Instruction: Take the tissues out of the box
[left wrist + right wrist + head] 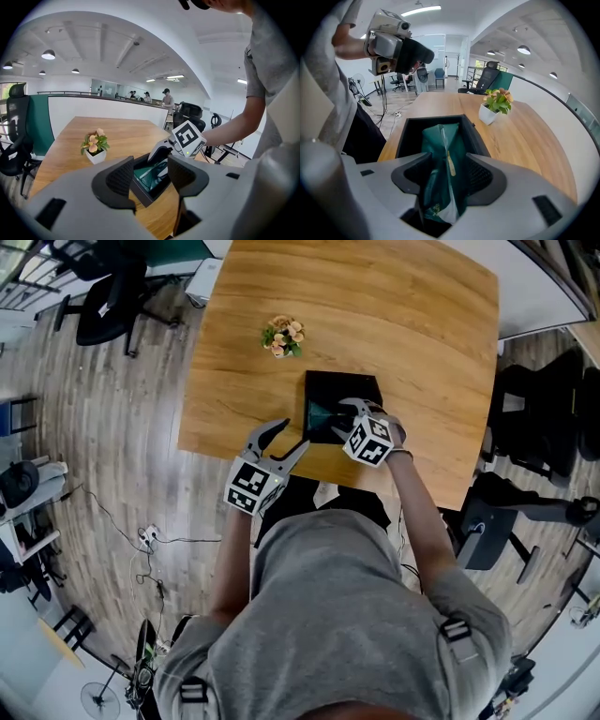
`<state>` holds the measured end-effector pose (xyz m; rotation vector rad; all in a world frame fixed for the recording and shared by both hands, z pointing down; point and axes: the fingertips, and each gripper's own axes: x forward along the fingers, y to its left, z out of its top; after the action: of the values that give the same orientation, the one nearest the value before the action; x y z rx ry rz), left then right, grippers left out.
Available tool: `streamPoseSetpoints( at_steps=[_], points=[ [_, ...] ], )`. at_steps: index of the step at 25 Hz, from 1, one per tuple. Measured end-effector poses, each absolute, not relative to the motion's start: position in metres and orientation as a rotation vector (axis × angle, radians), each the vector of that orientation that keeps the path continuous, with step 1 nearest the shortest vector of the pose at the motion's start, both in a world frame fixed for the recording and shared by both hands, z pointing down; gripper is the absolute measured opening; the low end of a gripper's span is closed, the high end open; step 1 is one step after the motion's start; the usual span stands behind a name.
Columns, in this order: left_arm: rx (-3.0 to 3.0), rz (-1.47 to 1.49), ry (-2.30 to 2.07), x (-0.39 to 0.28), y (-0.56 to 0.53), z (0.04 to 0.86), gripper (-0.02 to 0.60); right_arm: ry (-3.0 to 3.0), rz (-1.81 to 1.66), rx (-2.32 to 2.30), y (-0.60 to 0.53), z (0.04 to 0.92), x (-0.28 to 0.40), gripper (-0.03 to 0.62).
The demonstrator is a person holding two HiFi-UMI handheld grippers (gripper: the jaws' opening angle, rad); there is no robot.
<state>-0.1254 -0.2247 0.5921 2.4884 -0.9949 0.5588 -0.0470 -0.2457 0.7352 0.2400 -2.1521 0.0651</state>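
Note:
A black open-topped box (pixel 343 387) stands near the front edge of the wooden table (pixel 394 324). A dark green tissue pack (pixel 319 416) lies inside it. My right gripper (pixel 339 420) points steeply down into the box. In the right gripper view the pack (pixel 440 154) runs up between the jaws of that gripper (pixel 443 174), which stand wide on either side of it without visibly squeezing it. My left gripper (pixel 289 437) hovers open and empty at the table's edge, just left of the box (pixel 139 188).
A small potted plant (pixel 283 336) stands on the table beyond the box, to its left. The person's body is close against the table's front edge. Office chairs (pixel 108 296) and cables lie on the wooden floor around the table.

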Motion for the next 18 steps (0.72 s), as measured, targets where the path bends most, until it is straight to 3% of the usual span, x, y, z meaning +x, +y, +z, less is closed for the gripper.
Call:
streamPoseSetpoints(
  at_steps=[6,12,18],
  points=[
    [2.504,0.566,-0.965,-0.1290,-0.2290,0.5932,0.242,-2.137,0.064,0.227,-0.2419,0.7398,-0.0491,0.175],
    [2.519,0.566,-0.949,-0.1280,-0.2327,0.5919,0.242,-2.119,0.056,0.225,-0.2439,0.7392,-0.0482,0.054],
    [2.530,0.573,-0.905,-0.1242,-0.2334,0.5869,0.242,-2.104,0.118,0.222,-0.2433,0.7386,-0.0469,0.023]
  ],
)
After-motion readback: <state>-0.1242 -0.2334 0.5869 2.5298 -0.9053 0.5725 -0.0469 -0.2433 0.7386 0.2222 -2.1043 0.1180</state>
